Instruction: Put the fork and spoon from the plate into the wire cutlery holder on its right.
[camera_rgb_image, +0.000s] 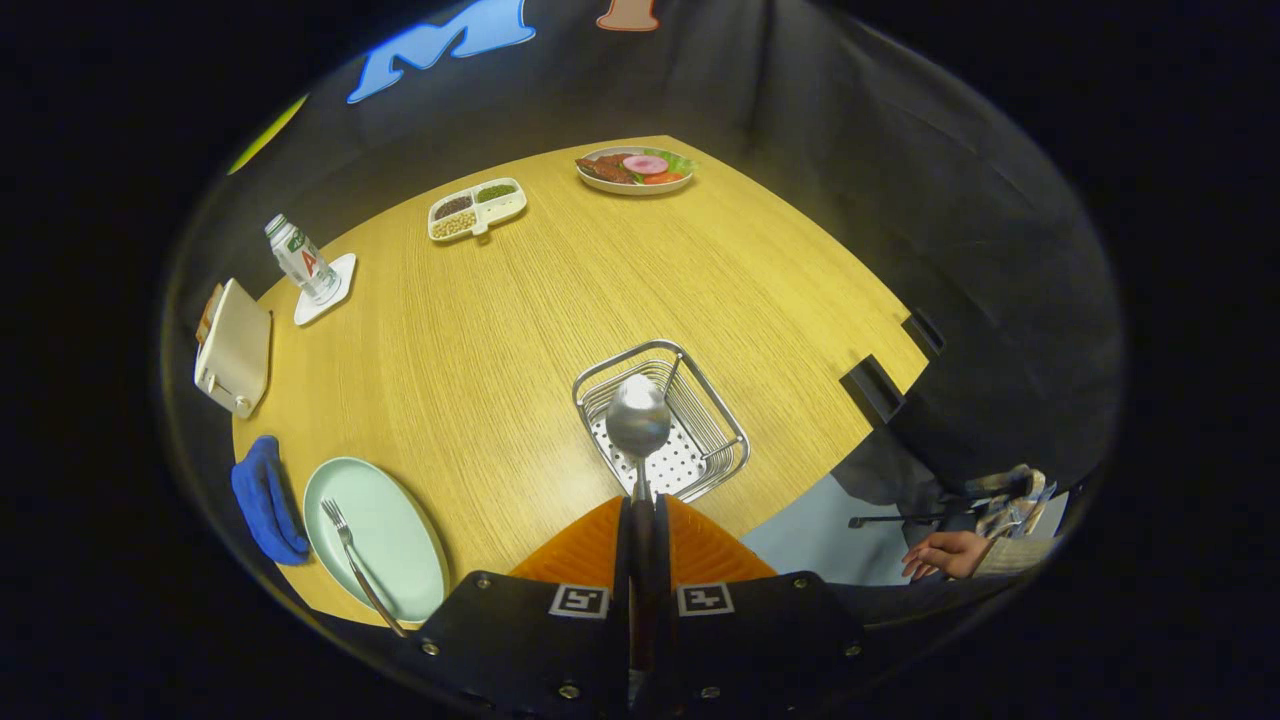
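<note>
The gripper (640, 505), its 2 fingers clamped on the spoon (638, 425) handle, holds the bowl over the wire holder (700, 400); letting go this high could bounce it out, and the fork (352, 555) waits on the plate (395, 520) left of the holder.

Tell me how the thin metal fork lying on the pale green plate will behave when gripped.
The fork looks stiff and light. Its smooth handle may slip between the fingers. Lying flat on the plate, it could slide sideways.
</note>
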